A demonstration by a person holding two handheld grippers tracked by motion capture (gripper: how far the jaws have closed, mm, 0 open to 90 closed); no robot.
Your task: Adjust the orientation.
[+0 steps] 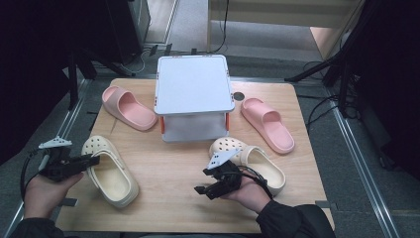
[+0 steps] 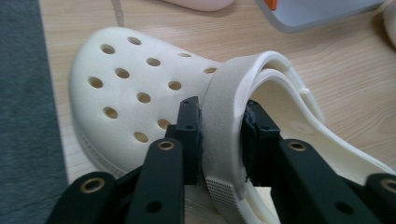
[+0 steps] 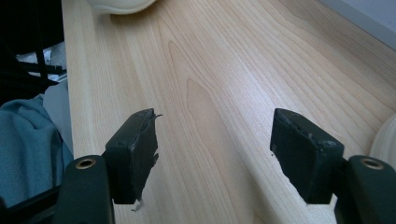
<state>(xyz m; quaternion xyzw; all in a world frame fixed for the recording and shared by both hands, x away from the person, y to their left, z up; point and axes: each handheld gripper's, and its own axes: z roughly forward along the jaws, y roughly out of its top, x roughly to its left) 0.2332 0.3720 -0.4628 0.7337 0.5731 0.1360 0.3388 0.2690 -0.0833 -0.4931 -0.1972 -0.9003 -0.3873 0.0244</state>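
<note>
Clog [image 2: 140,88] strap [image 2: 229,112] clamped in left tongs [image 2: 219,135]; right tongs [image 3: 219,154] open, level over table [image 3: 210,70].

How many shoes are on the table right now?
4. Cream clog front left, its strap clamped by the left gripper; cream clog front right; pink slide back left; pink slide back right. The white stand may hide more.

Thing: cream clog [image 1: 110,174], foam, round holes over the toe
Strap: heel strap [image 2: 224,135] swung forward over the opening, standing between the two black jaws, pads touching both its sides
Pose: sole down, toe towards the far-left, heel towards the near edge
Place: near-left part of the wooden worktop [image 1: 173,173], close to its left edge
</note>
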